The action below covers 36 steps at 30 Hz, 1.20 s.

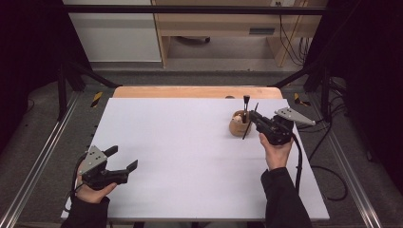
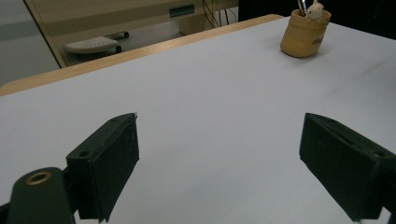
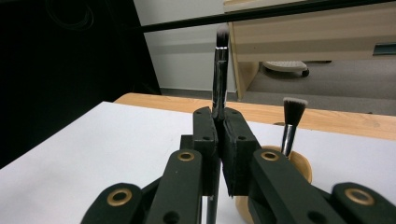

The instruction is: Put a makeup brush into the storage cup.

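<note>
While right gripper [image 1: 257, 119] clamps thin brush [image 3: 219, 70] | left gripper [image 1: 123, 159] agape; bare table [image 1: 190, 142]

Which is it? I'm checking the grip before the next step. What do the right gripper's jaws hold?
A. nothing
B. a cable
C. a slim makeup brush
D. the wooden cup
C: in the right gripper view, the right gripper is clamped on the slim brush, bristles up.

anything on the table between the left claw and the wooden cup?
Nothing: the left gripper view shows only bare white table from the open left claw to the wooden cup; the high view agrees.
</note>
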{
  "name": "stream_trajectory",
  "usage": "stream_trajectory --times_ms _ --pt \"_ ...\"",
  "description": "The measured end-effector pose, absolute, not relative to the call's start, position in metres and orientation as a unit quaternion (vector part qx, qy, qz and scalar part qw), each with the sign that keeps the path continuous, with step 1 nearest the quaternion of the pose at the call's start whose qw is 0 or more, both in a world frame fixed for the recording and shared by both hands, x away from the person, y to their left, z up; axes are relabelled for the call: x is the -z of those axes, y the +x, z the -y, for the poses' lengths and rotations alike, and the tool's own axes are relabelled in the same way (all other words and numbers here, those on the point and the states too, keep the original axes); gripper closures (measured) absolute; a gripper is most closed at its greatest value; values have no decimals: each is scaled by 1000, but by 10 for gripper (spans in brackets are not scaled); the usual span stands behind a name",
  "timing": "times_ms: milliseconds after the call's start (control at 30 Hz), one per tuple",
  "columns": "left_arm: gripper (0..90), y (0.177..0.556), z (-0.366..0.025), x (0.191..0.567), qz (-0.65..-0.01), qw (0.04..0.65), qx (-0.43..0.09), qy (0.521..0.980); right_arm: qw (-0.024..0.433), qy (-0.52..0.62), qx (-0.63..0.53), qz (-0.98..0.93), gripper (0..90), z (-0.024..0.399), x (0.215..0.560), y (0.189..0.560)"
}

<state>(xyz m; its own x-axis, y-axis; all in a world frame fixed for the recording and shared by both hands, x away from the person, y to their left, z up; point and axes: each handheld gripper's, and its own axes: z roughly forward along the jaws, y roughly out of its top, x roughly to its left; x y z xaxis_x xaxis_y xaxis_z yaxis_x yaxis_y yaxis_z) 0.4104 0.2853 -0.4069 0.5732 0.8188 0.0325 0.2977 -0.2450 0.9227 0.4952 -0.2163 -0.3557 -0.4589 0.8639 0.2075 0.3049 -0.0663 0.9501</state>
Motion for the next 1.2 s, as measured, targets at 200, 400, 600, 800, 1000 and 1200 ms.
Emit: stream_trajectory --times_ms 200,400,600,800,1000,1200 --pt "108 411 -287 407 -375 487 -269 741 253 460 -563 -638 856 215 357 504" --pt "107 411 -287 407 -376 488 -268 741 260 459 -562 -637 856 213 356 513" --pt "106 412 -288 407 -375 489 -269 741 266 467 -553 -637 856 213 354 521" --pt "106 412 -288 407 -372 490 -268 741 274 470 -549 -634 856 213 353 527" --pt "102 412 -287 408 -371 489 -266 743 283 472 -544 -633 856 211 354 534" --pt "102 412 -288 407 -371 491 -267 742 294 479 -536 -630 856 210 354 542"
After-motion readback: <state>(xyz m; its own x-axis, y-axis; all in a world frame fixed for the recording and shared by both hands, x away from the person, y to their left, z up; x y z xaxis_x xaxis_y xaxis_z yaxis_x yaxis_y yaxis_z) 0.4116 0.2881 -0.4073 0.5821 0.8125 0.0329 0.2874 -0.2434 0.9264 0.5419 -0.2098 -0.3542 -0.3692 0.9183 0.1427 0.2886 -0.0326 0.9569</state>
